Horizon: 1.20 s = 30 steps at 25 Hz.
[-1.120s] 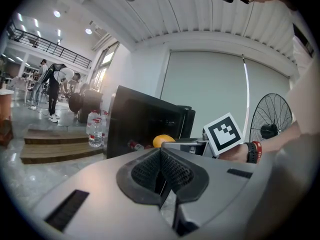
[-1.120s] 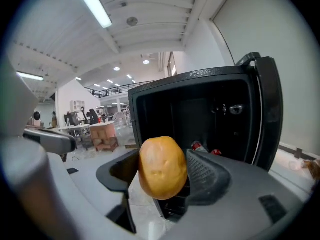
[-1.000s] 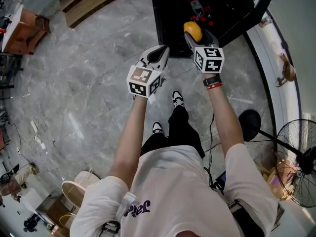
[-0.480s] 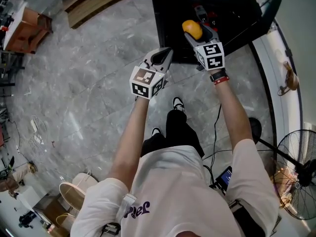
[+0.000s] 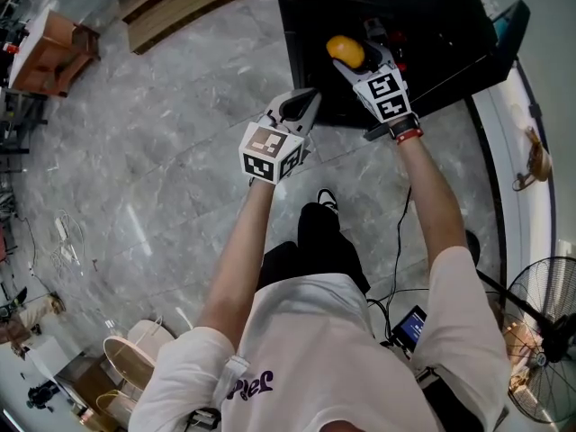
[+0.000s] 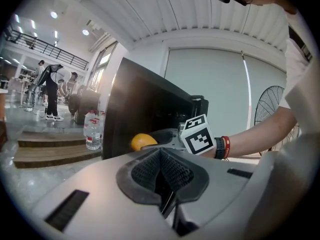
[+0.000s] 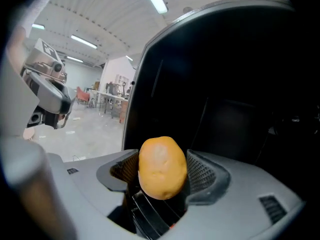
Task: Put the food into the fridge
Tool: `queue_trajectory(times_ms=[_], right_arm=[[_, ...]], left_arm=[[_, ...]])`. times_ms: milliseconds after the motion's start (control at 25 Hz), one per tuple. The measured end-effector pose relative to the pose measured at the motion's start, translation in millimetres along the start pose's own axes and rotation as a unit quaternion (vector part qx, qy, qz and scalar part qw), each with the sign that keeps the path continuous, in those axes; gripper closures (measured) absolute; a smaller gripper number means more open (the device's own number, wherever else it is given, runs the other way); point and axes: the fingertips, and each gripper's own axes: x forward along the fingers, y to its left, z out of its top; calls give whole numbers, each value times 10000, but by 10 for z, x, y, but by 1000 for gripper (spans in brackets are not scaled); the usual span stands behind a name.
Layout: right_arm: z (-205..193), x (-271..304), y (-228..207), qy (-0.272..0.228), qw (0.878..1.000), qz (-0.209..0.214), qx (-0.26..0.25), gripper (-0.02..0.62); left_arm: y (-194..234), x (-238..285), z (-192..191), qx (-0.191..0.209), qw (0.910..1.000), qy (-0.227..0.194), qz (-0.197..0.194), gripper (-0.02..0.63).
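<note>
Head view and both gripper views, one moment. The right gripper (image 5: 358, 62) is clenched on a yellow-orange piece of food (image 7: 162, 167), its two ribbed pads pressing the food's sides so that the rounded top stands clear above them. The food is held in the air at the open front of the black fridge (image 5: 432, 25), whose dark inside fills the background of the right gripper view (whether a shelf lies under the food cannot be told). The left gripper (image 6: 161, 171) has its jaws together with nothing between them; it is held lower and to the left of the right one, near the fridge's front corner, over the grey stone floor (image 5: 162, 169). In the left gripper view the food and the right gripper's marker cube (image 6: 200, 135) show beside the fridge's dark side wall.
</note>
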Motion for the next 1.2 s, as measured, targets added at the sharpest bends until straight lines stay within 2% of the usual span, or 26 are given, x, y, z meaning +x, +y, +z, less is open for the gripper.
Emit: queue_trajectory(times_ms=[320,880,1200], right_arm=[[-216,345,-40,-69,9994,343,-61,282],[-735,967,-160,299,9989,340,81,282],[-780,1252,-150,402,9979,357,368,282]], left_arm=[[95,247,-146,-63,9999,-89,-41,588],[299,500,-469,-88,9999,-86,15,588],[425,544,-612,-165,9998,-41,61,588]])
